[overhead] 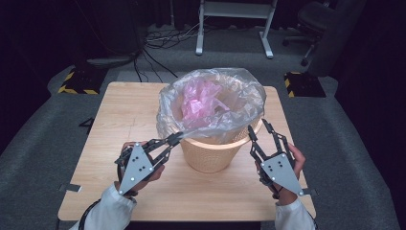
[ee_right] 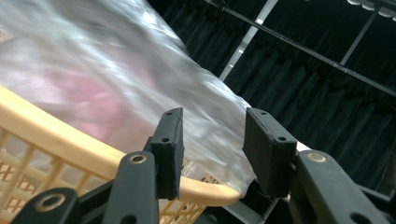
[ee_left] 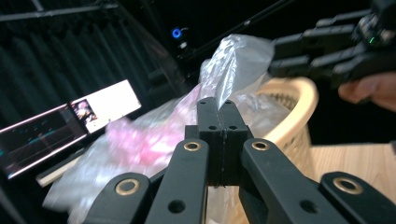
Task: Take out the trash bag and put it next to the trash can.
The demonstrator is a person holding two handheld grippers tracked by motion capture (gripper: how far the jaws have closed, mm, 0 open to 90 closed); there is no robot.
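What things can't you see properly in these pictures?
- The pink stuff in the basket: high view, veiled by the crinkled clear bag; what it is can't be told.
- Basket bottom: high view, hidden by bag and wall.
- Bag film in the right gripper view: blurred.
- Whether the right hand-held gripper touches the film: unclear.

No legible text, label or number appears anywhere. The lit screens (ee_left: 70, 123) behind the counter (overhead: 119, 115) are too blurred to read.

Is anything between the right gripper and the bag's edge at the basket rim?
Nothing visible. The right gripper is open beside the basket rim, with the bag hanging right ahead. The left gripper is already shut on the bag's opposite side.
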